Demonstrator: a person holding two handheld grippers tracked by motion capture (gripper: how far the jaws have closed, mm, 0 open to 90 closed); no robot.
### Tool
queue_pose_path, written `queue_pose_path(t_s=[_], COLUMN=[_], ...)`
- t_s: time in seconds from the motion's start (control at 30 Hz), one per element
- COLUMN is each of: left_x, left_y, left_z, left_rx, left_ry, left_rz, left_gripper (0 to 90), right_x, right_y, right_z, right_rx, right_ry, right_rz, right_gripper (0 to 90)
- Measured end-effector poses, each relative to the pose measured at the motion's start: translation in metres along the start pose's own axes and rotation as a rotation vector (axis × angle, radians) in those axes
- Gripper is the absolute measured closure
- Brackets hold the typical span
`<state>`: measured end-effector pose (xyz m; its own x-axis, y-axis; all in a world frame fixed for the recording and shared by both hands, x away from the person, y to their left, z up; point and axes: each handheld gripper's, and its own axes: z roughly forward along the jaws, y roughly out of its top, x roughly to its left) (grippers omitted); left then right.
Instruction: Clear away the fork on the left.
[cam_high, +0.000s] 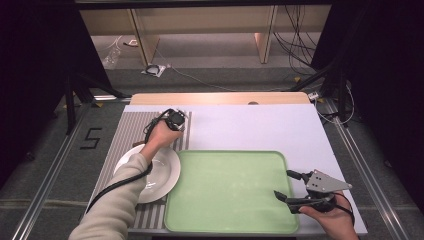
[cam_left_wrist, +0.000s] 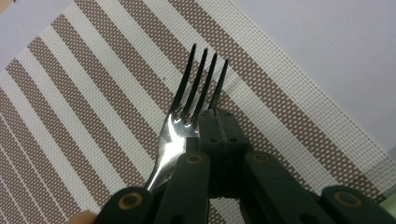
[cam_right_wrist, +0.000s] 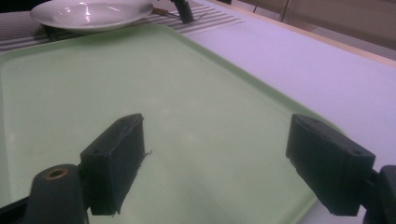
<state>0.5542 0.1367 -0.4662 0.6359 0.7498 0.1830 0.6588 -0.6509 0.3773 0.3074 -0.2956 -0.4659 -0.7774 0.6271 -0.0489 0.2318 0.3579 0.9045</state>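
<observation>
Dark curtains hemmed in the room on both sides, and cables trailed over the grey floor beyond the table, whose top was covered in a pale lilac sheet. On it we had a striped placemat at the left, a white plate resting on that mat, and a light green tray lying just beside the plate, its left edge touching or nearly touching the plate's rim.

We held our left gripper over the far end of the placemat, beyond the plate. In the left gripper view its jaws were pressed fully together, and a metal fork lay right alongside them on the left, its four tines pointing away over the brown-and-white stripes. The fork's neck ran down beneath the gripper's body; whether it was pinched there or merely lay under it we could not tell.

Our right gripper hovered at the near right corner of the tray, well apart from the fork. Its jaws stood wide, with nothing between them but the bare green tray. Farther off in that view we saw the plate at the tray's far edge.
</observation>
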Motion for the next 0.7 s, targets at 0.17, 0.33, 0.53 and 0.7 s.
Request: queue_pose_path(t_s=[0.17, 0.33, 0.53, 0.7], left_x=[0.003, 0.006, 0.015, 0.034], left_y=[0.001, 0.000, -0.010, -0.025], left_z=[0.002, -0.001, -0.027, -0.046], left_rx=[-0.004, -0.030, -0.115, -0.168], left_ry=[0.004, 0.003, 0.010, 0.036], left_rz=[-0.014, -0.023, -0.020, -0.028], left_gripper=[89.8, 89.6, 81.3, 63.4], right_x=[0.000, 0.000, -0.002, -0.004], right_y=[0.000, 0.000, -0.001, -0.002], right_z=[0.000, 0.000, 0.000, -0.001], right_rx=[0.001, 0.001, -0.002, 0.006], right_ry=[0.000, 0.000, -0.005, -0.011], right_rz=[0.000, 0.002, 0.009, 0.016], right_gripper=[20.5, 20.5, 20.5, 20.5])
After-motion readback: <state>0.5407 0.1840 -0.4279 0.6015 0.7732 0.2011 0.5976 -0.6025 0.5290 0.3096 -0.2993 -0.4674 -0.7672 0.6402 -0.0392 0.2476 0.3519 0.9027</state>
